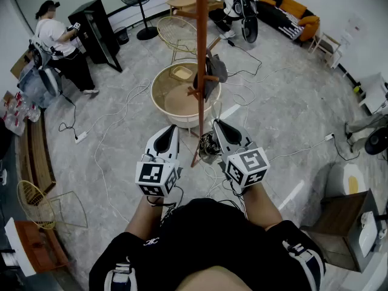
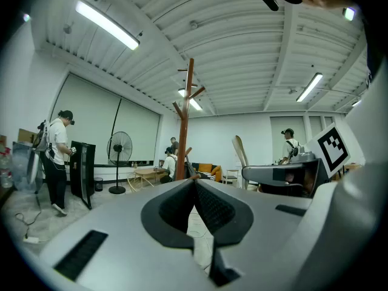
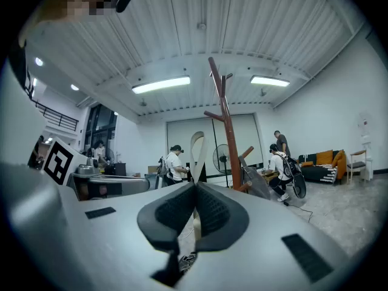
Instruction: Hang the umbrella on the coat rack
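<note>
The reddish-brown coat rack [image 1: 200,53] stands straight ahead, its pole [image 2: 188,120] and pegs [image 3: 225,126] showing in both gripper views. A grey folded umbrella [image 1: 213,71] hangs from a lower peg, also seen as the grey bundle [image 3: 257,185] by the pole. My left gripper [image 1: 171,129] is held low before the rack, shut [image 2: 194,183] with nothing in it. My right gripper [image 1: 218,125] sits beside it, shut [image 3: 195,187] on a thin beige looped strap [image 3: 197,153] that stands up from its jaws [image 2: 240,153].
A round beige tub [image 1: 176,96] stands just behind the rack. A tangle of cables [image 1: 208,145] lies at its foot, with white leads across the floor. A wire chair [image 1: 176,32], a fan [image 1: 140,5], a wooden box [image 1: 342,223] and several people stand farther off.
</note>
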The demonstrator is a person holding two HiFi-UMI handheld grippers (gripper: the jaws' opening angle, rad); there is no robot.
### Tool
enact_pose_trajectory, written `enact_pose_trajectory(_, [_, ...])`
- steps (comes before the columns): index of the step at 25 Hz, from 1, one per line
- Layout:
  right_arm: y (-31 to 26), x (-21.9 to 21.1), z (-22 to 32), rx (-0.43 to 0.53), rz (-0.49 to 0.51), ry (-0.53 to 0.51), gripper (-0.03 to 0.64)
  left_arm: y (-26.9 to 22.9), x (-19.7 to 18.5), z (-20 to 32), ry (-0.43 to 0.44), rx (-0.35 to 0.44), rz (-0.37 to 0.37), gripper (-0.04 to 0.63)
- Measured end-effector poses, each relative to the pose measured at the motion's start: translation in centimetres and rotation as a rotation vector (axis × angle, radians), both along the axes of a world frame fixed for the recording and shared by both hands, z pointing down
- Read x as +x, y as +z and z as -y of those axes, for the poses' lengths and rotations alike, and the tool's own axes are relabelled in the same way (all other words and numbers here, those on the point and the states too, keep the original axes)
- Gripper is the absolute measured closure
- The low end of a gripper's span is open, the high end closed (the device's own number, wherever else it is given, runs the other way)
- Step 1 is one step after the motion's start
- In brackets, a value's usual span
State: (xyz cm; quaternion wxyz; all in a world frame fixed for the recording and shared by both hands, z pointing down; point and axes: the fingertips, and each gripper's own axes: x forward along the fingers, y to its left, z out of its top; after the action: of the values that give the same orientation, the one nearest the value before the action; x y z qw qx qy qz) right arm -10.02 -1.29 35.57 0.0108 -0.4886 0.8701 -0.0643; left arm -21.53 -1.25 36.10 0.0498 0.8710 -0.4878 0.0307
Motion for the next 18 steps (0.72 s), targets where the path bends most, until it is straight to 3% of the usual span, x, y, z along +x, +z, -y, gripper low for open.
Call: enact_pose_trajectory(18, [-0.3,-2.3,-1.5,0.021,-0.037,0.118,0.597,-0.2,-3.3,-1.6,0.019,0.011,-0.012,0.578])
